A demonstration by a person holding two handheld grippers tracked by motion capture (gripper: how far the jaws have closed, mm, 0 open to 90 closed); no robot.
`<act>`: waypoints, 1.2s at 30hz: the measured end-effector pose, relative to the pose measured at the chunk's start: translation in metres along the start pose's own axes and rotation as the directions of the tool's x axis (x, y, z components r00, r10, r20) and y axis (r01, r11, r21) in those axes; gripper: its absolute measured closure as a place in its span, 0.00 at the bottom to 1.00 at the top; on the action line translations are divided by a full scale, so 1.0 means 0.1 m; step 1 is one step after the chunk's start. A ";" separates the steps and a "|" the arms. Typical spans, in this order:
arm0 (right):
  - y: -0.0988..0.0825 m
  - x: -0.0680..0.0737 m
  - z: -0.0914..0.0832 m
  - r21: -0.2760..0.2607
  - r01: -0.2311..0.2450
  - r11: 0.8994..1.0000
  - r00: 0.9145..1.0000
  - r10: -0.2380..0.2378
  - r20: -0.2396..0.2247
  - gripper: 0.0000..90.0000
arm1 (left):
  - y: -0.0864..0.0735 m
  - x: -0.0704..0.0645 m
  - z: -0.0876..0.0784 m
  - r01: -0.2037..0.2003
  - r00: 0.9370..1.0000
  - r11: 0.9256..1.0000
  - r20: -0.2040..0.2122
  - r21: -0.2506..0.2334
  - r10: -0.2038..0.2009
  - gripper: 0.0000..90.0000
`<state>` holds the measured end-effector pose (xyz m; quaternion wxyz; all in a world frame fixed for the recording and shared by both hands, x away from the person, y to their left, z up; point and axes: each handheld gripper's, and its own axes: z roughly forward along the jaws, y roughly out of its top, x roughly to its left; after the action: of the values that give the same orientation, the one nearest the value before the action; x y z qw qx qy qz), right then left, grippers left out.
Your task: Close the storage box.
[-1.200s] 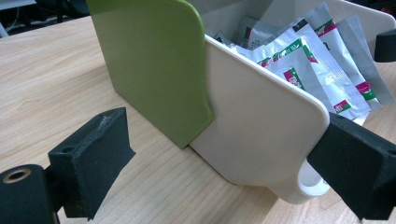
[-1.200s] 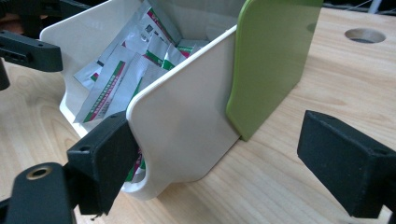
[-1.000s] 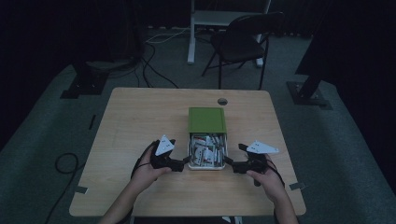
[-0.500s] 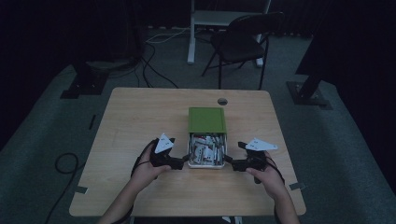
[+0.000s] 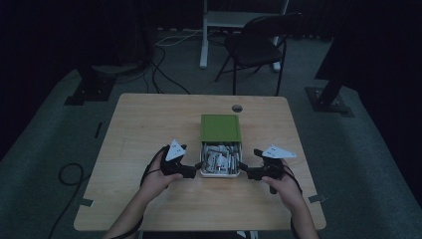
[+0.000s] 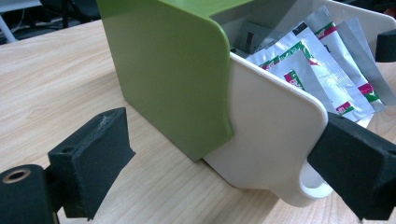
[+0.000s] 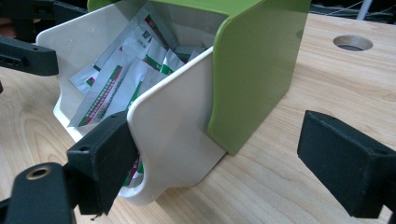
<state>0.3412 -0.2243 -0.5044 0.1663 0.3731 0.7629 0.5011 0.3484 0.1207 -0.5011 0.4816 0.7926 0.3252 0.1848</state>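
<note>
Right now both grippers flank the white drawer (image 5: pixel 219 171), which is drawn out toward the person from its green sleeve (image 5: pixel 220 128) at table centre. The left gripper (image 5: pixel 195 172) sits at the drawer's 9 o'clock and the right gripper (image 5: pixel 244 172) at 3 o'clock. Jaws on both stand wide apart, holding nothing; each has one jaw at or just beside the drawer's near corner. To move it cleanly, I'd bear evenly on both sides and keep them level, so the drawer runs straight in its sleeve. Uneven effort could skew it or spill the sachets (image 7: pixel 122 74). Farther off, at 12 o'clock, lies the table's cable hole (image 5: pixel 237 107).
</note>
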 end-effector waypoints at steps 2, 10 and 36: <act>0.01 -0.01 0.01 -0.004 -0.004 1.000 1.000 0.004 0.005 0.14 | 0.01 0.01 0.01 -0.003 1.000 1.000 -0.004 -0.001 0.003 0.09; 0.02 -0.02 0.03 -0.007 -0.012 1.000 1.000 0.012 0.018 0.14 | 0.01 0.03 0.03 0.011 1.000 1.000 -0.003 -0.005 -0.011 0.09; 0.05 -0.06 0.10 -0.023 -0.042 0.999 0.997 0.044 0.067 0.13 | 0.06 0.09 0.11 0.007 0.999 1.000 -0.033 -0.006 -0.008 0.09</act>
<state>0.3537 -0.2214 -0.5053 0.1853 0.4044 0.7431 0.5000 0.3631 0.1177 -0.5007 0.4794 0.7867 0.3354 0.1969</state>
